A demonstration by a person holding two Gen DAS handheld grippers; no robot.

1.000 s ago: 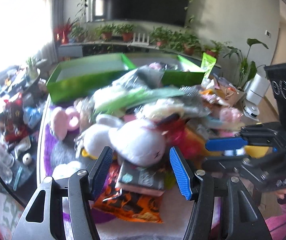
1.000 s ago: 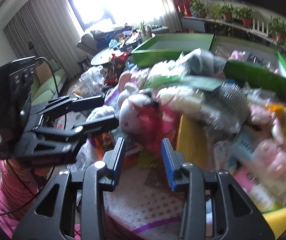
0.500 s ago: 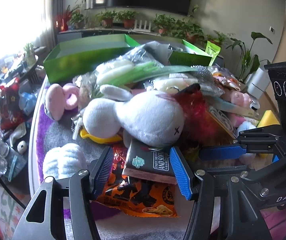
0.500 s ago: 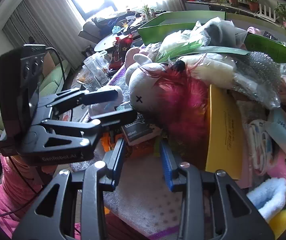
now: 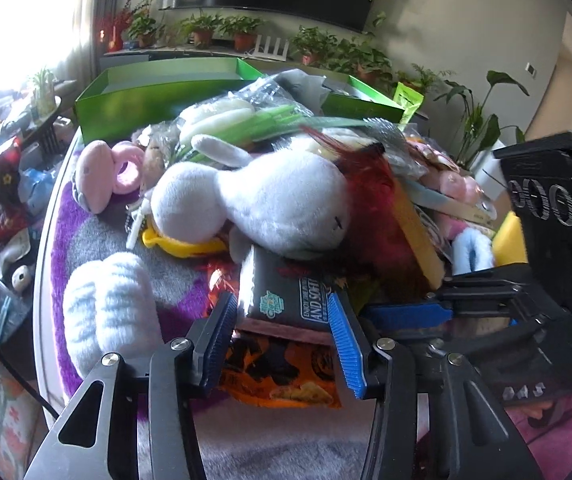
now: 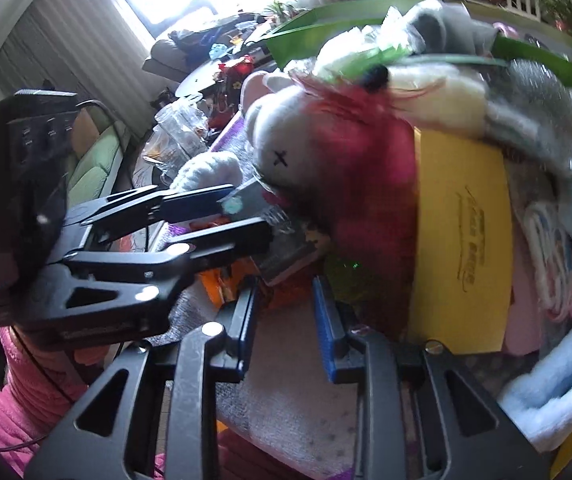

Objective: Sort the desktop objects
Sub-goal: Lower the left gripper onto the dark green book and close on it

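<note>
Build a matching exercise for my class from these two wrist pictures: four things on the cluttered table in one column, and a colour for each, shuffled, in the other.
Things:
1. plush rabbit
2. flat card
3. open box
4. snack bag

Colours:
A. green
B. orange
C. white
D. yellow

Pairs: 1-C, 2-D, 3-A, 4-B
</note>
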